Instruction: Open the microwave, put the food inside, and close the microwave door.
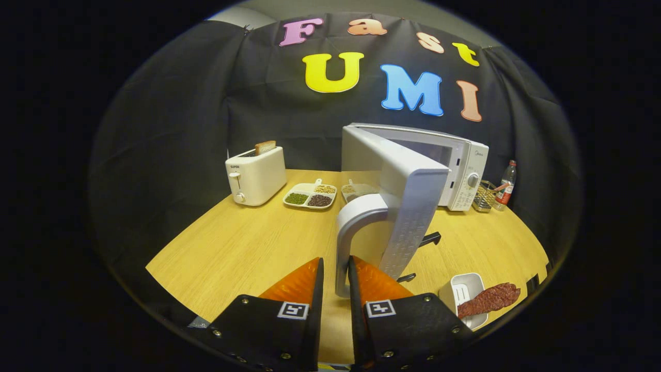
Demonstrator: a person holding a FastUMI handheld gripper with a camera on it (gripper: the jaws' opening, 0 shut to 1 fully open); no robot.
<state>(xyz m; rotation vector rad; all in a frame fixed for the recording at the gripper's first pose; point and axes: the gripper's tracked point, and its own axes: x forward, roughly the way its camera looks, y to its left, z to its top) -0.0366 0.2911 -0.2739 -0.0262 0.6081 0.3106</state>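
Observation:
The white microwave [467,170] stands at the back of the wooden table [232,253]. Its door [413,201] is swung wide open towards me, edge-on. The door's curved grey handle [356,217] runs down into the narrow gap between my fingers. My gripper [336,268] is slightly open around the handle's lower end: the right finger lies against it, and a sliver of table shows between it and the left finger. The food, a reddish-brown strip [490,298], lies across a small white dish [465,287] just right of my right finger.
A white toaster [255,178] holding a slice of bread stands at the back left. Beside it sits a divided tray of beans [310,196], with a second tray [356,190] partly behind the door. A wire basket [484,197] and a bottle [507,183] stand right of the microwave.

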